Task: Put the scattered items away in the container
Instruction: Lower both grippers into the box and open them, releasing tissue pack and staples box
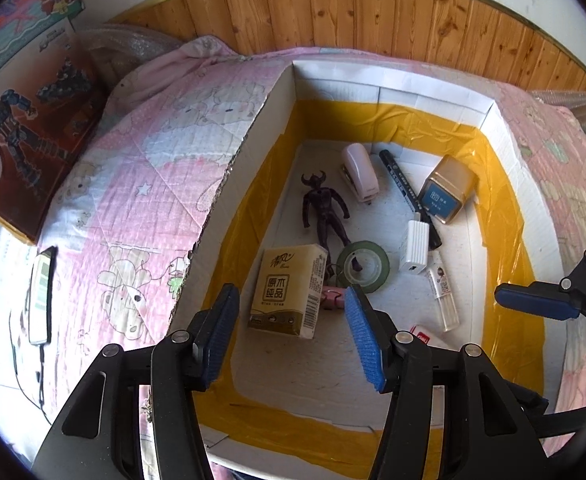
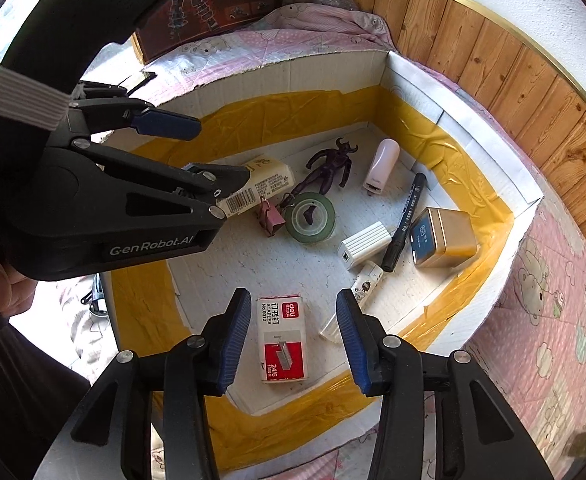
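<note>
Pink bedding [image 2: 553, 320] carries the white box [image 2: 489, 184]. Right gripper [image 2: 293, 320] hangs over the staple box [image 2: 283, 340], fingers apart, its long axis running near-to-far between them. Left gripper [image 1: 291, 316], fingers apart, hangs over the tissue pack [image 1: 289, 290].

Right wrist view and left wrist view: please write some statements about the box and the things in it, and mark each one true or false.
1. The staple box lies on the floor of the cardboard box, between the open jaws of the right gripper. True.
2. The left gripper is clamped on the tissue pack. False: its jaws stand open and hold nothing.
3. The tape roll lies over a leg of the dark figure. True.
4. The black marker stands upright. False: it lies flat beside the gold tin.
5. The pink stapler lies outside the box, on the quilt. False: it is inside.
</note>
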`<action>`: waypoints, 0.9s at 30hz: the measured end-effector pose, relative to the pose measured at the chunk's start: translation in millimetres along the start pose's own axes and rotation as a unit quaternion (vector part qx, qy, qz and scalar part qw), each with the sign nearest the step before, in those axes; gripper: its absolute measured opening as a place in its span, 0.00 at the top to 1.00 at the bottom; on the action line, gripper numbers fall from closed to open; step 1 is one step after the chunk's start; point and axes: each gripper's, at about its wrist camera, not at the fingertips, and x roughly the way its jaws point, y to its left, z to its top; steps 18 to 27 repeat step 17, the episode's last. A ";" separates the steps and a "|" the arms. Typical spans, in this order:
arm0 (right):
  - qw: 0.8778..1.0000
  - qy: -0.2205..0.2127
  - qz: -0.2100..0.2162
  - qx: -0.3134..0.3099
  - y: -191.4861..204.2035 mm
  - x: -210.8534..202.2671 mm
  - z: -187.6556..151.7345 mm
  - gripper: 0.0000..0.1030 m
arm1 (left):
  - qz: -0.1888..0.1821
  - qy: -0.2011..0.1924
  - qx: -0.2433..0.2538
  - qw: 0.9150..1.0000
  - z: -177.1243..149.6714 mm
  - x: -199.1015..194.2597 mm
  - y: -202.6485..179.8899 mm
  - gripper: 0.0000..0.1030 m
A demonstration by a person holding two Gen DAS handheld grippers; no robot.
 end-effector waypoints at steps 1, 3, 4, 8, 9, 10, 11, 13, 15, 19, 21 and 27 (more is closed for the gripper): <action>1.000 -0.006 0.000 0.003 -1.3 -4.6 0.7 0.53 | 0.001 -0.007 -0.005 1.000 0.5 -3.6 0.3 0.44; 1.000 -0.016 0.003 0.008 -3.6 -12.9 0.7 0.49 | -0.001 -0.018 -0.012 1.000 1.6 -9.6 1.2 0.44; 1.000 -0.020 0.004 0.010 -4.4 -16.5 0.0 0.48 | -0.005 -0.023 -0.013 1.000 2.0 -11.6 1.1 0.44; 1.000 -0.024 0.009 0.018 -8.8 -22.1 -3.5 0.48 | -0.031 -0.031 -0.036 0.998 1.7 -12.1 2.6 0.42; 0.999 -0.023 0.011 0.020 -10.1 -21.3 -4.2 0.48 | -0.036 -0.033 -0.039 0.998 1.0 -11.4 1.8 0.40; 0.999 -0.021 0.012 0.023 -11.5 -20.4 -5.0 0.48 | -0.038 -0.038 -0.037 0.998 0.4 -11.9 -0.1 0.40; 0.999 -0.020 0.013 0.026 -12.4 -20.0 -6.1 0.48 | -0.035 -0.048 -0.035 0.998 -0.2 -14.2 -2.4 0.38; 0.999 -0.019 0.016 0.031 -14.9 -19.2 -7.0 0.48 | -0.020 -0.060 -0.038 0.997 0.0 -18.0 -2.9 0.38; 0.999 -0.020 0.020 0.036 -15.9 -20.2 -6.8 0.48 | -0.018 -0.062 -0.037 0.997 1.3 -19.3 -3.0 0.38; 0.999 -0.022 0.023 0.037 -15.8 -20.5 -6.3 0.48 | -0.018 -0.060 -0.037 0.997 2.5 -19.5 -3.4 0.38; 0.999 -0.022 0.023 0.037 -15.8 -20.5 -6.3 0.48 | -0.018 -0.060 -0.037 0.997 2.5 -19.5 -3.4 0.38; 0.999 -0.022 0.023 0.037 -15.8 -20.5 -6.3 0.48 | -0.018 -0.060 -0.037 0.997 2.5 -19.5 -3.4 0.38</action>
